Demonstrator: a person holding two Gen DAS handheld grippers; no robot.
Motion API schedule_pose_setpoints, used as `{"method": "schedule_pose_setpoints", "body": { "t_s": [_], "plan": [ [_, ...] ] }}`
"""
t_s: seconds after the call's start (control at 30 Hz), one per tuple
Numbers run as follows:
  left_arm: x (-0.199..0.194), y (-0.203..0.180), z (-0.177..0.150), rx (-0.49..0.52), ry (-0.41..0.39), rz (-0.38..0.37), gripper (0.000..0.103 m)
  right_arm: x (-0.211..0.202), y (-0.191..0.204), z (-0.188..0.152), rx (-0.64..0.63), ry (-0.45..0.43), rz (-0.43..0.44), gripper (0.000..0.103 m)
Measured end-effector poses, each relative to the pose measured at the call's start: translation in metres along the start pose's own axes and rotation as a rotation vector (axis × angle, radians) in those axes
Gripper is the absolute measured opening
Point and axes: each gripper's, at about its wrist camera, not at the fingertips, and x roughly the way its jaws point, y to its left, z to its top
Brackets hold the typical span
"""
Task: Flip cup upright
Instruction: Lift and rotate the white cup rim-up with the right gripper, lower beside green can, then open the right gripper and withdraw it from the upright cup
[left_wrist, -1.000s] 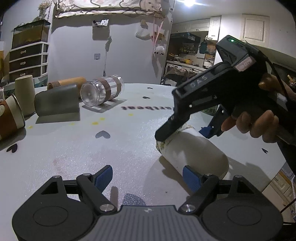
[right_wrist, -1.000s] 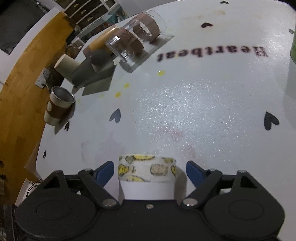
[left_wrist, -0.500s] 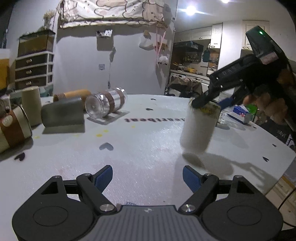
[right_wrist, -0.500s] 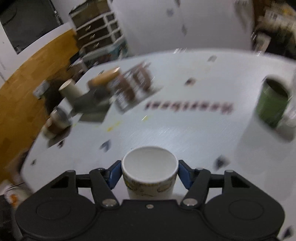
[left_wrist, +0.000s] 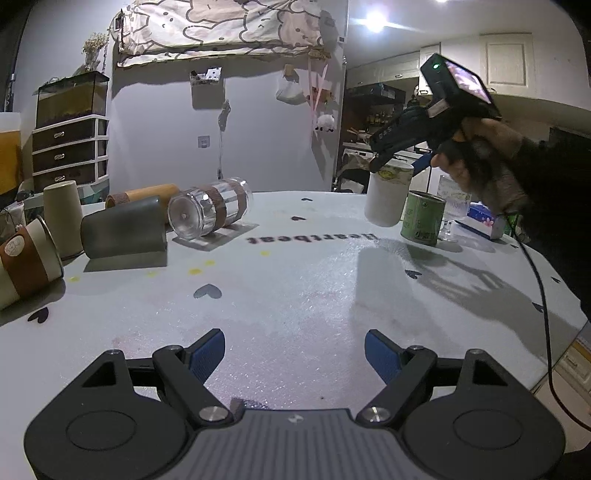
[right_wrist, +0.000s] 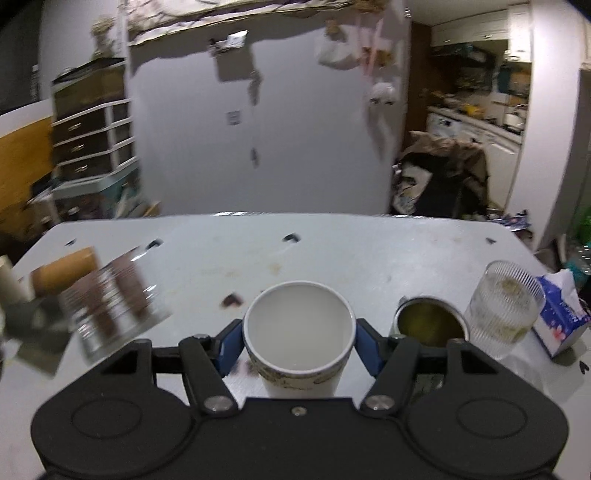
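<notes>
1. The white paper cup is mouth-up and, seen from the left wrist, hangs above the table, clamped at the rim between my right gripper's blue pads. Squeezing harder could crumple the rim.
2. The green tin and ribbed glass stand just beside the cup on its right. Drifting that way as I lower could knock them.
3. Letting go before the base sits flat could tip the cup over.
4. My left gripper is spread apart and empty, low over the table near me, well clear of the lying clear tumbler and grey cup.
</notes>
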Motion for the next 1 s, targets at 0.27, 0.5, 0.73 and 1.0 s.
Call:
{"method": "schedule_pose_setpoints", "body": {
  "t_s": [0.27, 0.5, 0.73, 1.0],
  "plan": [
    [0.001, 0.009, -0.002, -0.022, 0.008, 0.013, 0.083, 0.037, -0.009, -0.008, 0.064, 0.036, -0.085, 0.065],
    [0.001, 0.009, -0.003, -0.025, 0.008, 0.008, 0.083, 0.034, -0.009, -0.01, 0.087, 0.037, -0.084, 0.072],
    [0.0, 0.006, 0.002, -0.02, -0.004, 0.012, 0.083, 0.013, -0.014, -0.009, 0.083, -0.01, -0.068, 0.078],
    [-0.007, 0.001, 0.013, -0.028, -0.047, 0.022, 0.084, -0.077, -0.03, -0.027, 0.086, -0.175, 0.02, 0.079]
  ]
}}
